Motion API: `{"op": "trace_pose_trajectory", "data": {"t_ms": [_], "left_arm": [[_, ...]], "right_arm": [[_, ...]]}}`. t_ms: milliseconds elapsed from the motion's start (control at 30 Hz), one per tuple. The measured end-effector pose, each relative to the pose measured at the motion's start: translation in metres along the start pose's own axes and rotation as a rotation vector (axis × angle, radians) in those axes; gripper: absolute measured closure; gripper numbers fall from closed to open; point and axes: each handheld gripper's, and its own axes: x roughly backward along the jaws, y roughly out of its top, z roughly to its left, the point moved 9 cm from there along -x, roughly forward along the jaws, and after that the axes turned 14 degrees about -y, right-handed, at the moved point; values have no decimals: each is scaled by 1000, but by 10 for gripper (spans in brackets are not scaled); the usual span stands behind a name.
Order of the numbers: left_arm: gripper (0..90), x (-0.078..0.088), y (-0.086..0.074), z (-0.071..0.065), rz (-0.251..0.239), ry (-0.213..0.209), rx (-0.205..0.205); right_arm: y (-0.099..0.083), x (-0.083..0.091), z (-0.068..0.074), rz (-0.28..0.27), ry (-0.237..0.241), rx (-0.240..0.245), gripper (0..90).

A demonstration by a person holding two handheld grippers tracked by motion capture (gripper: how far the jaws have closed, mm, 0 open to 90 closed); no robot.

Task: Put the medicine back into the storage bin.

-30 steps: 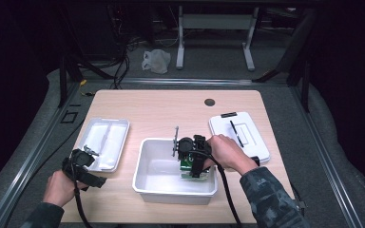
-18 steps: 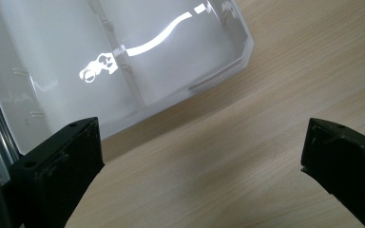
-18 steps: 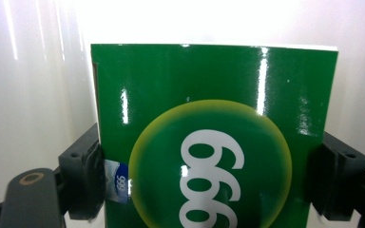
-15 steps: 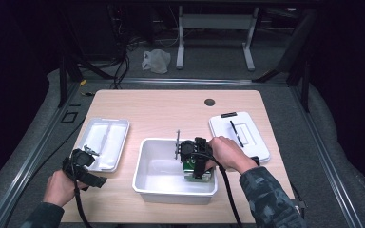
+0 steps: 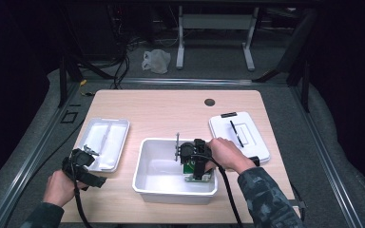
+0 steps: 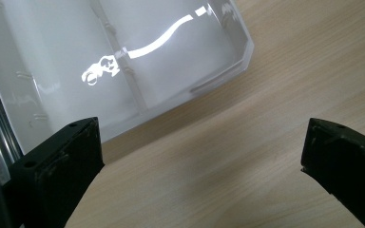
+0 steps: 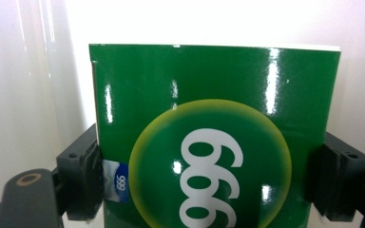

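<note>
High view: right gripper [image 5: 196, 172] jaws clamping green box [image 5: 188, 168] inside white tub [image 5: 145, 183], seemingly clear of walls; left gripper [image 5: 81, 164] jaws agape.

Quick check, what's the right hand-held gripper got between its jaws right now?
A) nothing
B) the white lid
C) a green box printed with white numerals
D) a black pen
C: in the right gripper view the green box sits clamped between both black jaws of the right hand-held gripper, inside the white bin.
</note>
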Motion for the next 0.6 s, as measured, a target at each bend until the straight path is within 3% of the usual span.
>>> {"op": "trace_pose_trajectory", "data": {"t_ms": [267,600], "left_arm": [[1,0,0,0,0,0,-1],[1,1,0,0,-1,2,-4]], "right_arm": [[1,-7,3,25,-10,26,151],[0,-9,7,68,1,20,142]]}}
